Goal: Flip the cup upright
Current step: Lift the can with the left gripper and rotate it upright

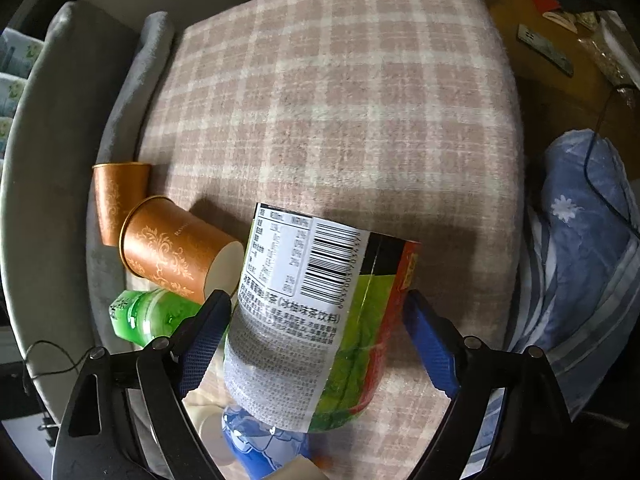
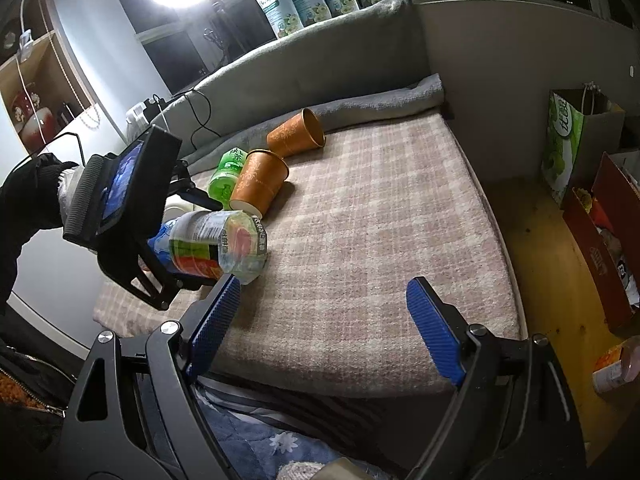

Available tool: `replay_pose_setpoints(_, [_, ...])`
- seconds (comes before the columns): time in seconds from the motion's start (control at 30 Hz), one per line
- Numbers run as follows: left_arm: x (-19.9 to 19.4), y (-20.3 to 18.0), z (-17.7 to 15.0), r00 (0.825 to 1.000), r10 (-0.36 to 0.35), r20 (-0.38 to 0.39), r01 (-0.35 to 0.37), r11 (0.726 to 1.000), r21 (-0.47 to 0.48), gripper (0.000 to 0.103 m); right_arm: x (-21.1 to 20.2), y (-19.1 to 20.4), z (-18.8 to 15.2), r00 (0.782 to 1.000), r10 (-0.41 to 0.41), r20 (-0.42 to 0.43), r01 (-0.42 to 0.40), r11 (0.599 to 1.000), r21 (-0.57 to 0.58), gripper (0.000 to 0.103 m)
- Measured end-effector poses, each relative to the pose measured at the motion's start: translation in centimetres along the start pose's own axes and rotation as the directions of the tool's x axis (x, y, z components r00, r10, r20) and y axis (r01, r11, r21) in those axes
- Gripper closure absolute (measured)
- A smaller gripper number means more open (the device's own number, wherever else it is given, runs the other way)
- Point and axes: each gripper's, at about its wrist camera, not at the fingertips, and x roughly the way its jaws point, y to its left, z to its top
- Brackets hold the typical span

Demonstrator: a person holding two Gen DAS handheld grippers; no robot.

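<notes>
Two orange paper cups lie on their sides on the plaid cushion [image 1: 360, 100]. The near cup [image 1: 176, 250] [image 2: 258, 182] has its white base toward my left gripper. The far cup [image 1: 116, 200] [image 2: 296, 133] lies behind it by the grey blanket. My left gripper [image 1: 320, 300] [image 2: 200, 240] is open, its jaws on either side of a clear labelled bottle [image 1: 316, 320] [image 2: 216, 244] lying on the cushion; contact is unclear. My right gripper [image 2: 324, 292] is open and empty above the cushion's front part.
A small green bottle [image 1: 148, 312] [image 2: 226, 172] lies next to the near cup. A blue-labelled bottle [image 1: 256, 440] lies under the left gripper. A grey sofa back [image 2: 320, 52] and a rolled blanket [image 2: 380, 100] border the cushion. Boxes and bags [image 2: 580, 152] stand on the floor at right.
</notes>
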Motion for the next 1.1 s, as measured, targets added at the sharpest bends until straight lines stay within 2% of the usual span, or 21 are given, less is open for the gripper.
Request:
replay_pose_setpoints(0.17, [-0.2,0.6,-0.1,0.999,0.007,0.047,-0.005,0.999,-0.046,0.018,0.0,-0.2,0.0,1.0,-0.015,0.0,0.015,1.0,0.019,0.016])
replay_pose_setpoints(0.27, [-0.8,1.4,-0.4,0.996,-0.007,0.085,0.016,0.994,-0.108,0.018,0.1,-0.3,-0.1,1.0,-0.016,0.001,0.016,0.999,0.03,0.016])
replay_pose_setpoints(0.57, [-2.1,2.8,-2.6,0.975,-0.009,0.222,0.073,0.956,-0.283,0.019,0.6,0.4,0.0,1.0,-0.002,-0.001,0.002,1.0,0.019,0.016])
replay_pose_setpoints(0.83, [-3.5,3.3,-5.1,0.933,0.019,0.359,0.146,0.892,-0.427,0.02,1.5,2.0,0.2,1.0,0.018,0.0,-0.018,1.0,-0.004,0.016])
replay_pose_setpoints(0.93, [-4.0,3.3,-6.4,0.909,0.041,0.414,0.184,0.853,-0.488,0.02,1.9,2.6,0.3,1.0,0.024,0.002,-0.024,1.0,-0.017,0.016])
replay_pose_setpoints(1.1, [-4.7,2.9,-8.1,0.872,0.102,0.479,0.211,0.804,-0.556,0.02,2.6,3.8,0.7,0.999,0.041,-0.001,-0.041,0.998,-0.038,0.016])
